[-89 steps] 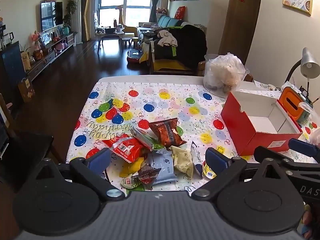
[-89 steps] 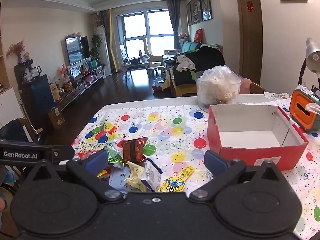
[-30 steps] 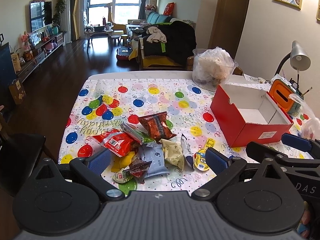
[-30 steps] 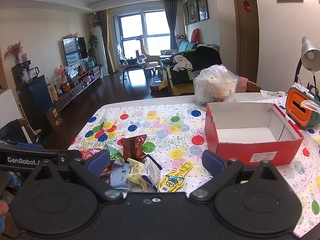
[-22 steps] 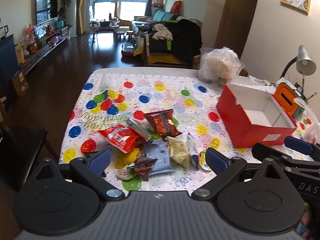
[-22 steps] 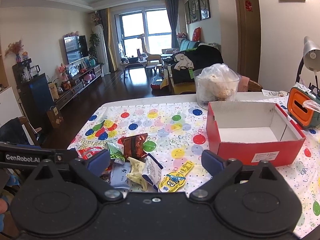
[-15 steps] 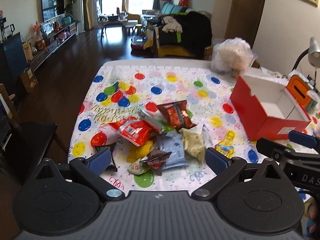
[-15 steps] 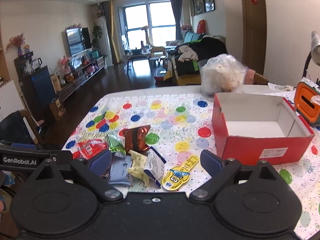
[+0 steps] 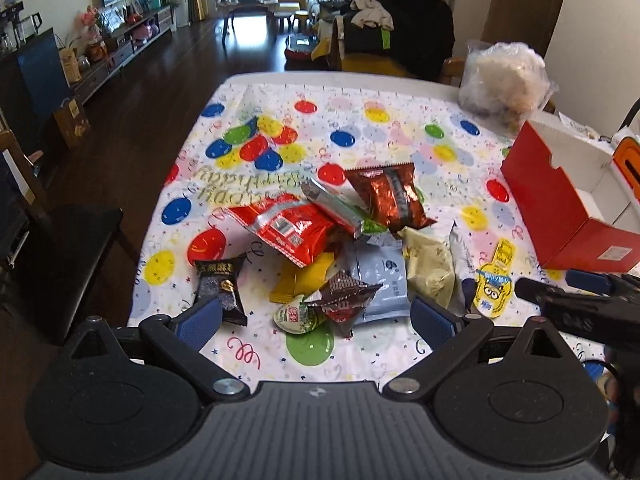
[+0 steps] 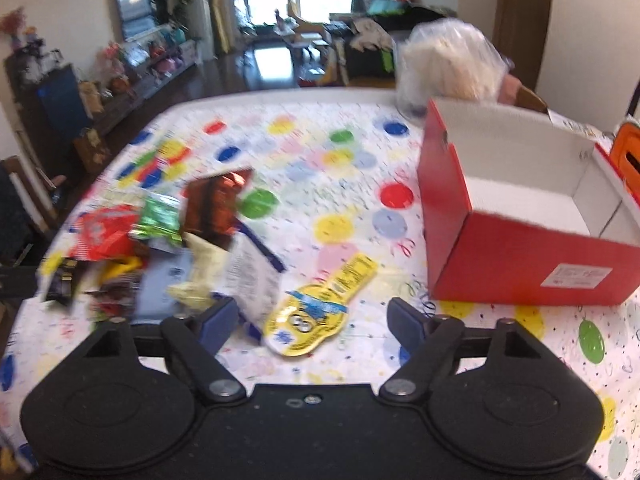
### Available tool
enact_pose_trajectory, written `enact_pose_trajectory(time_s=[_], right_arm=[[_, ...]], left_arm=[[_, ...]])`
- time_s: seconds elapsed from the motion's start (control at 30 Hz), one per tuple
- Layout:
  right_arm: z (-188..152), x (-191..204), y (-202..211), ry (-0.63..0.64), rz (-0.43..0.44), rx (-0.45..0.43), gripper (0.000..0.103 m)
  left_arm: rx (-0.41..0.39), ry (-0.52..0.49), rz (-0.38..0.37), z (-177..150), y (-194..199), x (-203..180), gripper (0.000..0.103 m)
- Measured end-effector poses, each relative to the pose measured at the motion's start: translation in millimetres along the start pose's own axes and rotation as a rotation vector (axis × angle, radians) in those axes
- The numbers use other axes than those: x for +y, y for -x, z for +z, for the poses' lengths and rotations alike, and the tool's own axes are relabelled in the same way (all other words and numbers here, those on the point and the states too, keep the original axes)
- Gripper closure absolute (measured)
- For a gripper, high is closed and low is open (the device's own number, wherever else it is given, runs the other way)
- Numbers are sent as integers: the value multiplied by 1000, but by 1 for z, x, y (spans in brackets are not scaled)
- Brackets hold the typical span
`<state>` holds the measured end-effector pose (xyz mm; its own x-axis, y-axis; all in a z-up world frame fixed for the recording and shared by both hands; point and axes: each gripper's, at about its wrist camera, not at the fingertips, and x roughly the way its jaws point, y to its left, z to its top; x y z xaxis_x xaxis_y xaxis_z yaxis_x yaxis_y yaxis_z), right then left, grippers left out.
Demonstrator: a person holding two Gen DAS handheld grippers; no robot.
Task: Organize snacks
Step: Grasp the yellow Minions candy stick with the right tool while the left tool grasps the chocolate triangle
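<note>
- Snack packets [image 9: 344, 240]: loose heap on the balloon tablecloth [image 9: 400, 136], unsorted, at 12 o'clock of the left gripper [image 9: 316, 316].
- Yellow cartoon packet [image 10: 320, 312]: apart from the heap, nearest the box, so likely the first pick.
- Right gripper [image 10: 312, 320]: jaws closing, straddling that packet, nothing pinched.
- Left gripper: fingers spread, empty.
- Red box [image 10: 520, 216]: empty, at 2 o'clock, likely the destination.
</note>
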<state>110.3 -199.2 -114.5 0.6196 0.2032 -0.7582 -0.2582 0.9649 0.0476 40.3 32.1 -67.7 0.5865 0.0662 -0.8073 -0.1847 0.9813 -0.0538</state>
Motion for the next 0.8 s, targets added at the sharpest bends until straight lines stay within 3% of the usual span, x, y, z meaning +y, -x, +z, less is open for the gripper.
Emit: enact_pose_trajectory(time_s=[0.3, 0.57, 0.7, 0.8], right_arm=[[6, 1, -54, -54, -44, 79, 29], [9, 9, -72, -35, -63, 114, 29], [7, 9, -76, -28, -63, 136, 29], [8, 7, -75, -33, -54, 147, 31]], left_arm=[[40, -4, 24, 2, -22, -3, 2], [25, -42, 9, 5, -41, -13, 3], [63, -41, 9, 4, -57, -16, 13], [89, -27, -3, 4, -67, -16, 15]])
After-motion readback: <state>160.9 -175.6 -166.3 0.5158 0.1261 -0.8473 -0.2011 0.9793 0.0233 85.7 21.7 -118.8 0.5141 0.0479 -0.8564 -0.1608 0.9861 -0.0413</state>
